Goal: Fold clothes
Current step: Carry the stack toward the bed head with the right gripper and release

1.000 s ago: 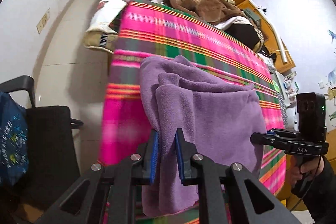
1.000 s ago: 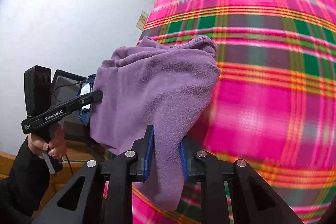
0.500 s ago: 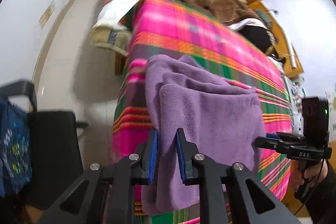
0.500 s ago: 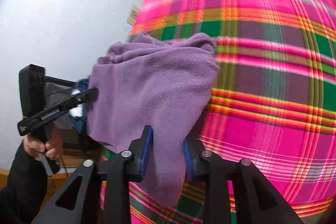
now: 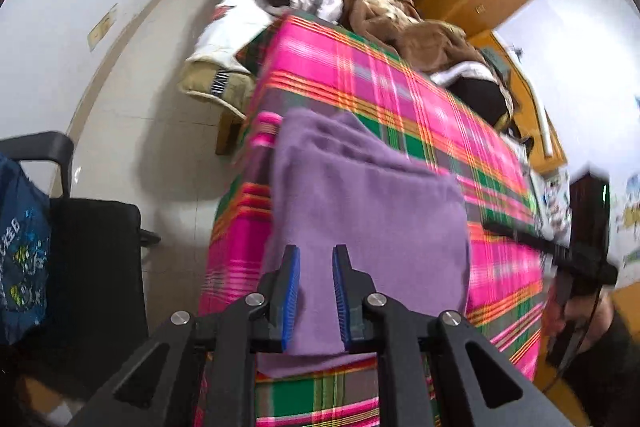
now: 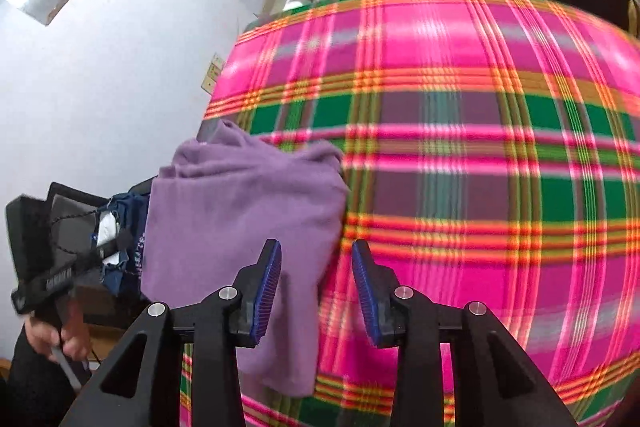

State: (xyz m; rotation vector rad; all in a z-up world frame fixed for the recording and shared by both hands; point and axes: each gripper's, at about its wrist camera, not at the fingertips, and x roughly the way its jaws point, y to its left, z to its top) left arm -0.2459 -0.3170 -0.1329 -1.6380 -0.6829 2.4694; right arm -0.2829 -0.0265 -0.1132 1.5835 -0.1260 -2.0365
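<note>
The left gripper (image 5: 314, 291) has its two blue-padded fingers parted by a narrow gap, and the purple cloth (image 5: 368, 227) shows between and beyond them; whether the pads touch the fabric cannot be told, and they do not pinch it. The cloth lies folded on the plaid blanket (image 5: 400, 99) near the corner closest to the person, its near edge hanging slightly over the blanket's front edge at 6 o'clock in the left wrist view. At 9 o'clock from the cloth the blanket drops off to bare tiled floor (image 5: 168, 131), and farther out at 8 o'clock stands a black chair (image 5: 96, 255) with a dark blue garment (image 5: 20, 255) draped on it. At 12 o'clock the blanket runs on flat and uncovered to a heap of brown and white bedding (image 5: 400, 23) at its far end. In the right wrist view the right gripper (image 6: 316, 295) stands wide open, holding nothing: its left pad (image 6: 266, 291) sits over the cloth's right border and its right pad over bare blanket. From there the cloth (image 6: 240, 227) spreads toward 10 o'clock, and a broad stretch of uncovered blanket (image 6: 480, 147) fills everything from 12 to 4 o'clock. At 8 o'clock in this view a hand (image 6: 60, 339) grips the handle of the other gripper, beside the cloth's left edge.
</note>
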